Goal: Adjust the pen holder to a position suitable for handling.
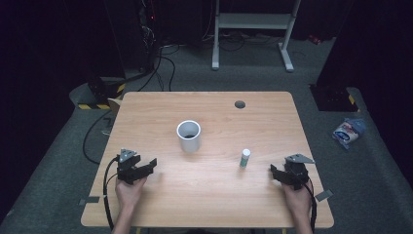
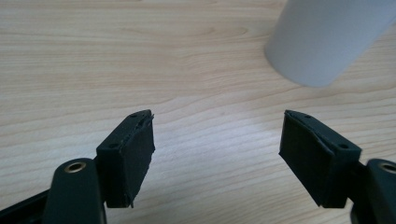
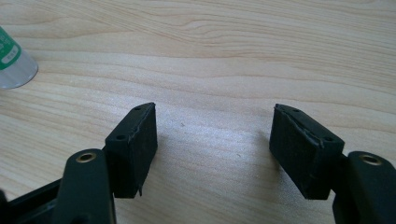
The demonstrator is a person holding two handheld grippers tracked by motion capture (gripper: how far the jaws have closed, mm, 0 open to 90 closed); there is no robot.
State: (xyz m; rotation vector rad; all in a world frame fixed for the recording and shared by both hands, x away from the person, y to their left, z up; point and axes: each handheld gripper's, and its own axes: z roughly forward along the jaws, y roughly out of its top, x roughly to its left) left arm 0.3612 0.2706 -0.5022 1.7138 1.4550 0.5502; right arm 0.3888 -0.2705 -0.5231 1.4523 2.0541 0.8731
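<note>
- High view: light wooden table (image 1: pixel 209 195) with a round dark grommet hole (image 1: pixel 239 104) near its far edge.
- A white cylindrical cup (image 1: pixel 188 136) stands upright a little left of table centre, open mouth up. Its inside reads dark; contents cannot be told.
- A small white bottle with green label and white cap (image 1: pixel 245 158) stands upright to the right of the cup, well apart from it.
- The black left gripper (image 1: pixel 146 168) is held low over the near-left of the table, pointing right towards the middle, jaws apart, nothing between them.
- The black right gripper (image 1: pixel 276 173) is over the near-right, pointing left, near the bottle but not touching it. Its jaw state is hard to read from here.
- On the grey floor to the right of the table lies a blue-and-white packet (image 1: pixel 347 131).
- Left gripper view: jaws spread wide over bare wood. The cup's white wall (image 2: pixel 322 39) sits at upper right, ahead of the jaws and clear of them.
- Right gripper view: jaws spread wide, bare wood between. The bottle's lower end (image 3: pixel 11 65) is at the upper left edge, outside the jaws.
</note>
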